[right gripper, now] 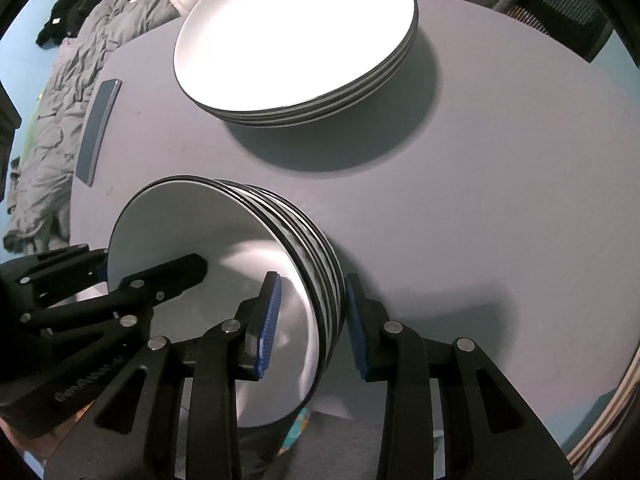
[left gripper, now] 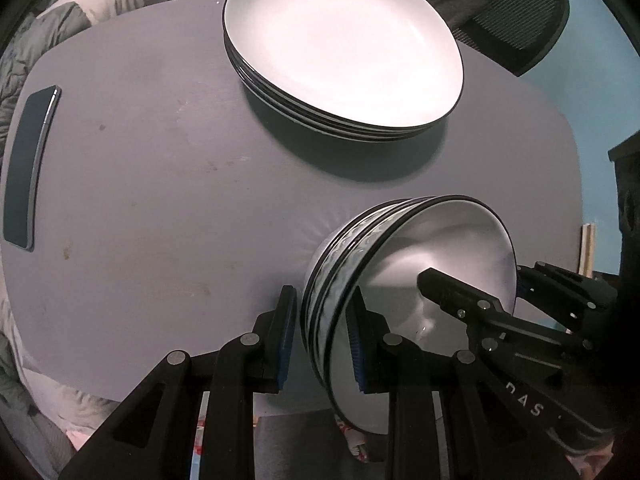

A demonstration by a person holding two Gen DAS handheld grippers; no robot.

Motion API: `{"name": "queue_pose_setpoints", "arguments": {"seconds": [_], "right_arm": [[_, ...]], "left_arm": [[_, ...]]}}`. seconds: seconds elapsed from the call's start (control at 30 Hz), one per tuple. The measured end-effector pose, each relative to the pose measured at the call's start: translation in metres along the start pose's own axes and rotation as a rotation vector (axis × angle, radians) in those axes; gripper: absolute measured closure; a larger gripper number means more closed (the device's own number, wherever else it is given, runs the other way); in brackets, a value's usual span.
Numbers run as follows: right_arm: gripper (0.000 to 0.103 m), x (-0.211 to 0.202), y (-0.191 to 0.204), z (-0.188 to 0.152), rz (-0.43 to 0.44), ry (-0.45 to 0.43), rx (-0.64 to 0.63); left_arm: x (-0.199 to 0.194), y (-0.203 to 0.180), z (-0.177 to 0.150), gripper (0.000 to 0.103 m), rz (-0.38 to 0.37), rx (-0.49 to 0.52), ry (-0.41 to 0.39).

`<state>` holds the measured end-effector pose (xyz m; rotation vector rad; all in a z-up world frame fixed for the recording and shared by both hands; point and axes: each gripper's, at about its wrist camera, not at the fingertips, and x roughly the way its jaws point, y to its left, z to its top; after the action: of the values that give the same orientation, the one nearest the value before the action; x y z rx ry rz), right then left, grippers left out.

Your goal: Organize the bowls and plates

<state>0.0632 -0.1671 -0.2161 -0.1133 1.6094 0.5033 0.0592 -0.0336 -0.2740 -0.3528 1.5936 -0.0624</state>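
Observation:
A stack of several white bowls (left gripper: 404,256) with dark rims and patterned sides stands near the table's front edge; it also shows in the right wrist view (right gripper: 188,224). My left gripper (left gripper: 322,340) straddles the stack's left rim, one finger inside, one outside, with gaps at both pads. My right gripper (right gripper: 310,326) straddles the right rim the same way, also with gaps. Each gripper shows in the other's view, the right one (left gripper: 480,300) and the left one (right gripper: 132,284). A stack of several white plates (left gripper: 340,44) sits at the back; it also shows in the right wrist view (right gripper: 296,36).
The grey table (left gripper: 160,200) carries a dark phone (left gripper: 30,164) at its left edge, also in the right wrist view (right gripper: 98,128). A mesh office chair (left gripper: 516,12) stands behind the table. Bedding (right gripper: 44,128) lies to the left.

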Motion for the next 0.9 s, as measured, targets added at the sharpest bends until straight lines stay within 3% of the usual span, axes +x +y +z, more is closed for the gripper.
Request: {"name": "queue_pose_setpoints", "arguments": {"seconds": [0.27,0.57,0.9], "right_arm": [[0.08,-0.001,-0.013,-0.019,0.048,-0.043,0.107],[0.08,0.0,-0.019,-0.027,0.11,-0.075,0.2],[0.075,0.002,-0.021,-0.019,0.13,-0.044,0.184]], "left_arm": [[-0.006,0.012,-0.017,0.078,-0.016,0.057,0.004],[-0.005,0.022,-0.015,0.073,-0.053,0.053,0.021],[-0.006,0.03,-0.009,0.071,-0.074,0.039,0.023]]}}
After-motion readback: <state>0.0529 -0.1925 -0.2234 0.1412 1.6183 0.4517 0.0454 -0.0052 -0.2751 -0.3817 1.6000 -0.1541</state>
